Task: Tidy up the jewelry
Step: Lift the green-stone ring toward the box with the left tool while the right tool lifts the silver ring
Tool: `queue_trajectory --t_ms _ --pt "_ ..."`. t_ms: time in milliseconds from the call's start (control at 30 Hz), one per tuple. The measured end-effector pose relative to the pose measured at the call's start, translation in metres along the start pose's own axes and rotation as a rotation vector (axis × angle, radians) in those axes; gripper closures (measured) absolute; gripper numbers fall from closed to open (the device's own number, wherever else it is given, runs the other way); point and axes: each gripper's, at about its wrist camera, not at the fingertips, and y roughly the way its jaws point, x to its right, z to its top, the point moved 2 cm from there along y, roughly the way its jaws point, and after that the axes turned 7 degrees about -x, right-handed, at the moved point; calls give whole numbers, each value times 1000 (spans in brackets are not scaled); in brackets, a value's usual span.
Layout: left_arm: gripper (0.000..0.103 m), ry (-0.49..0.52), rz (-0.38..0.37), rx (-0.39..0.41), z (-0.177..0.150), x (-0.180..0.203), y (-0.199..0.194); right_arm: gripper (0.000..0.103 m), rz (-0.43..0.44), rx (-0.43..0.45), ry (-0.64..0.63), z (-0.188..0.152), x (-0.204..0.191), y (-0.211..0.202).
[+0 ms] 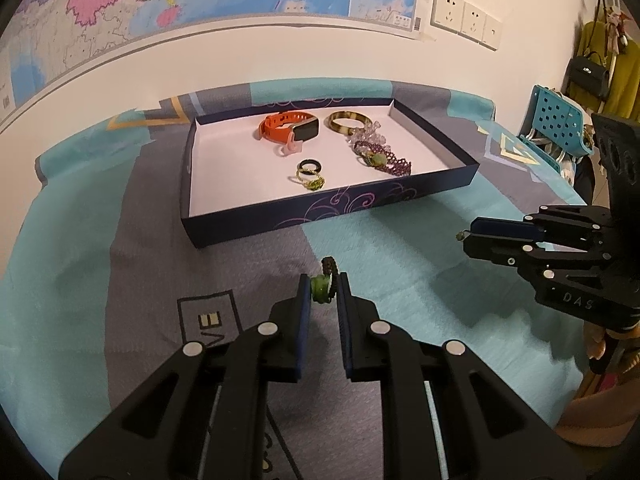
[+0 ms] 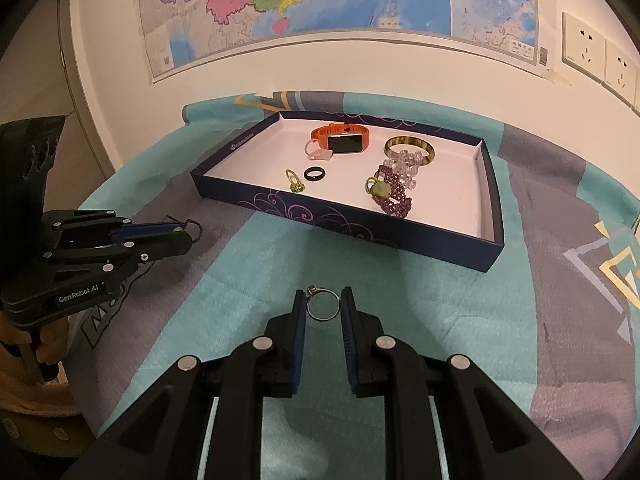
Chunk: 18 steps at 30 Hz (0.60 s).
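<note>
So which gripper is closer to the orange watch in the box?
Left, narrowly. The left gripper faces the orange watch almost head-on; the right gripper sits out beside the box's near corner.

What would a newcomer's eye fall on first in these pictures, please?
Probably the orange watch at the back of the dark tray, beside a bangle and a purple bracelet. Nearer, each gripper grips a ring over the cloth: left gripper a green one, right gripper a silver one.
</note>
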Motion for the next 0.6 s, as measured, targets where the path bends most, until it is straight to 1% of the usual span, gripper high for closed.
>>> queue_trajectory --t_ms 600 --pt "90 4 -12 32 10 3 -7 87 8 21 -1 7 0 -2"
